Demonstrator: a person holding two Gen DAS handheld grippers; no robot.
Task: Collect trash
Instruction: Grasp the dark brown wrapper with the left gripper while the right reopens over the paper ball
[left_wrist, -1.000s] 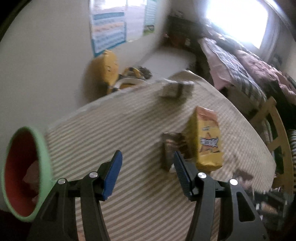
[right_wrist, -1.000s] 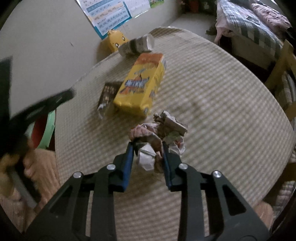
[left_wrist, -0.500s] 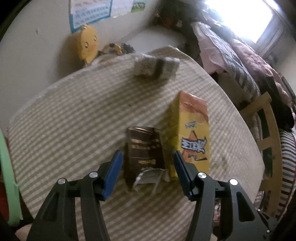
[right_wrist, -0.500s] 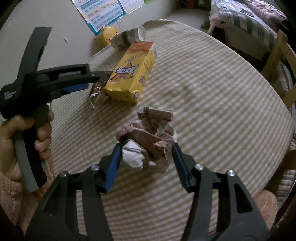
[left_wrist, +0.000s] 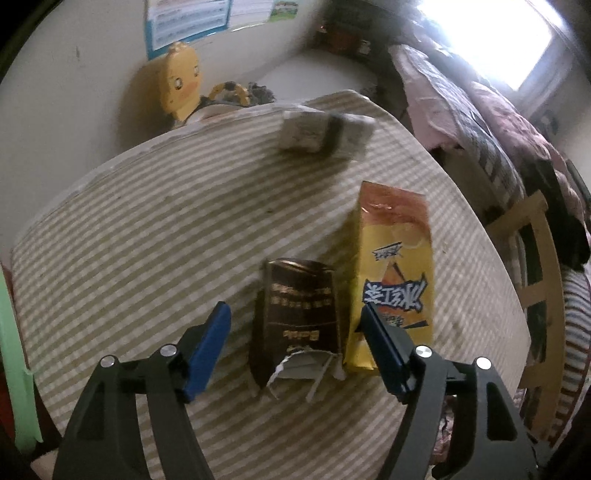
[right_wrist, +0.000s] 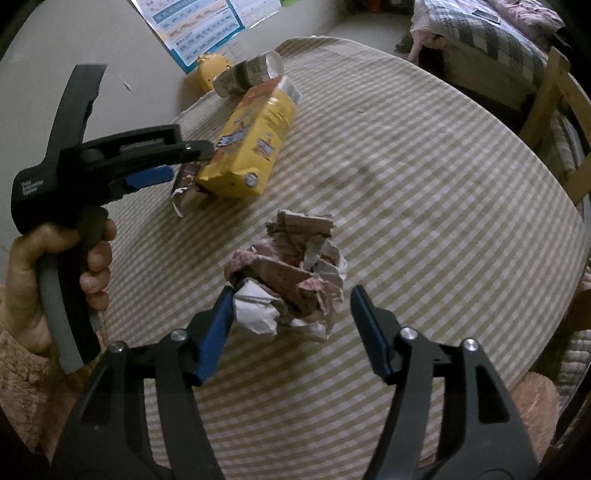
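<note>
Trash — crumpled paper wad (right_wrist: 286, 282), brown wrapper (left_wrist: 295, 317), yellow snack bag (left_wrist: 395, 280), paper cup (left_wrist: 325, 133) — all uncollected on table (right_wrist: 424, 192). Left gripper (left_wrist: 295, 332), right gripper (right_wrist: 291, 325): jaws just widened, straddling wrapper and wad, gripping nothing.

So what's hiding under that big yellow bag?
The yellow bag lies on the striped tablecloth, its long side against the dark wrapper. Whether the wrapper's edge goes under it cannot be seen; the bag covers whatever is beneath.
</note>
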